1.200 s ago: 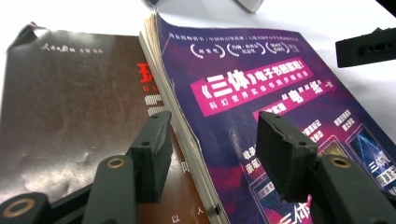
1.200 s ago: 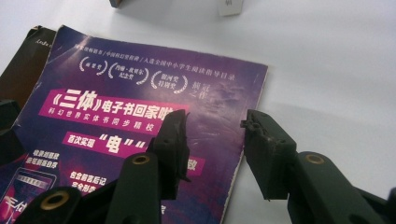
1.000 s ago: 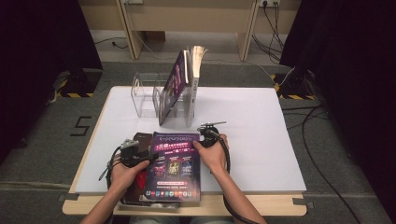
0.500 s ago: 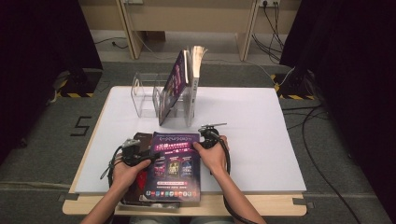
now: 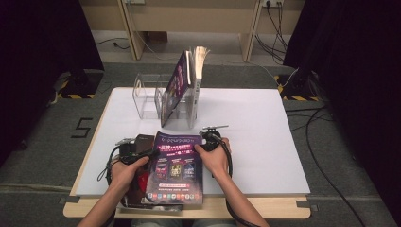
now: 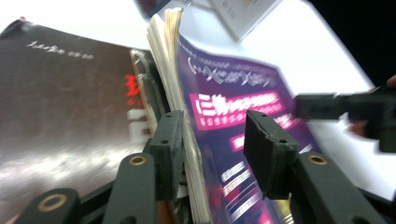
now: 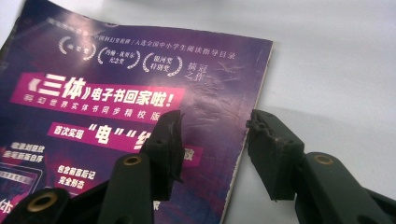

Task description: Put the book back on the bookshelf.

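A: Our left gripper (image 6: pixel 212 140) has just been closing; its jaws are straddling the magazine (image 5: pixel 177 168) edge, not yet pinching. The right gripper (image 7: pixel 215 140) has been opening, jaws gaping over the other edge.

B: We're seeing a dark book (image 6: pixel 65 107) lying beneath in the left gripper view. From above, the rack (image 5: pixel 151 97) is standing behind on the table (image 5: pixel 255 137).

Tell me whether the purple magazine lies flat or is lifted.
Lifted on one side: the purple magazine tilts up off the dark book beneath.
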A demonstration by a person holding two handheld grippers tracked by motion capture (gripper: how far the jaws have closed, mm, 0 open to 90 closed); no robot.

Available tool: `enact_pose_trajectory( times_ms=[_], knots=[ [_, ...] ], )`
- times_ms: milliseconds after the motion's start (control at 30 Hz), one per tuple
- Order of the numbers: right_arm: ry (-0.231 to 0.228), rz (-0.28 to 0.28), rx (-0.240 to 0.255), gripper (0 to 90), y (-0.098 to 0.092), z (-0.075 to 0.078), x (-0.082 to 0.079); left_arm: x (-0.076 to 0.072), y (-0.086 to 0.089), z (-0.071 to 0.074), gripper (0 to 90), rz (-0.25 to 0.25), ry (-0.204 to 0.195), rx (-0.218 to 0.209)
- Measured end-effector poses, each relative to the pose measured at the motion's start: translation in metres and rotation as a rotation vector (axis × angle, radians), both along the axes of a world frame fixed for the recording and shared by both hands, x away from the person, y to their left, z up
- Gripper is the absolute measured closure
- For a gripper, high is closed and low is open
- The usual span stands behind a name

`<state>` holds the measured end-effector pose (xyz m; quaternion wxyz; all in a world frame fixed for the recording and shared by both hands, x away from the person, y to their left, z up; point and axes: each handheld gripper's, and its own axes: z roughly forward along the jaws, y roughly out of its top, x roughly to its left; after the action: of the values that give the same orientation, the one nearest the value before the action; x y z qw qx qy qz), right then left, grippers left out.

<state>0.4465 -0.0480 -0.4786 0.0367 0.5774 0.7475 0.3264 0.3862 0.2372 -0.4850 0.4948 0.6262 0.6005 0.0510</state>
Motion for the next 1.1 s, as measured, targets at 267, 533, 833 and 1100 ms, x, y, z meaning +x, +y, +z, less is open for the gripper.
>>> enact_pose_trajectory(
  times_ms=[267, 533, 833, 1100],
  knots=[
    [-0.005, 0.008, -0.003, 54.1, -0.001, 0.000, 0.001, 0.010, -0.010, -0.003, 57.3, -0.017, 0.033, 0.015],
    [-0.005, 0.017, -0.001, 52.4, -0.001, 0.000, 0.001, 0.010, -0.014, -0.003, 78.3, -0.057, -0.012, 0.069],
    [0.002, 0.038, 0.064, 50.4, -0.008, -0.002, 0.008, -0.003, -0.007, 0.002, 83.1, -0.128, -0.172, -0.014],
    [0.028, 0.047, 0.127, 48.4, -0.010, -0.004, 0.020, -0.008, 0.000, -0.002, 83.1, -0.131, -0.197, -0.062]
  ],
)
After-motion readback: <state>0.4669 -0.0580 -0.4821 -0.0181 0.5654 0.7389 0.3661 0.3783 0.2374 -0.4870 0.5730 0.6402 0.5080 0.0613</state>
